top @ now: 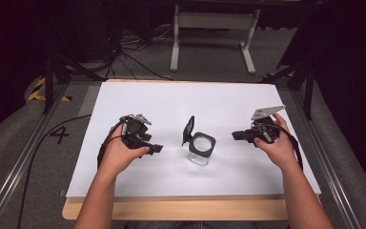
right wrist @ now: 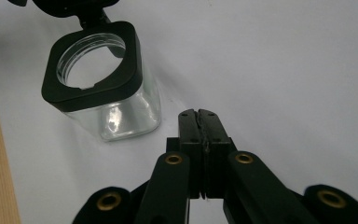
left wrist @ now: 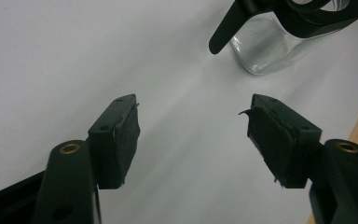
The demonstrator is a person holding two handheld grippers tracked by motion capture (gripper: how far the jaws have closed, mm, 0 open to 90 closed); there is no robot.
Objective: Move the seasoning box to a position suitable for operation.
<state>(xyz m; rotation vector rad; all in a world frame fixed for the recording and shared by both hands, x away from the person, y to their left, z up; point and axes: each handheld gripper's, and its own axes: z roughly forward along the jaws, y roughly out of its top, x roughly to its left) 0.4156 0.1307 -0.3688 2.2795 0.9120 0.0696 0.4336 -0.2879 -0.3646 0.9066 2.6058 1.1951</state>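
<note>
Left claw [top: 156,149] wide, jaws empty, at jar's 9 o'clock, clear of it. Right claw [top: 236,136] pinched fully together on nothing, at jar's 3 o'clock, near. Glass jar [top: 201,149] upright mid-sheet, black square collar, hinged lid [top: 188,130] flipped up at 10 o'clock. White sheet [top: 171,102] covers wooden bench [top: 181,210].

Both forearms are reaching in from the near edge, each hand gripping a tool. The left tool [top: 153,148] is pointing rightward with its jaws standing wide apart, nothing between them. The right tool [top: 235,135] is pointing leftward, its jaws pressing together, pads [right wrist: 204,126] touching, holding nothing.
</note>
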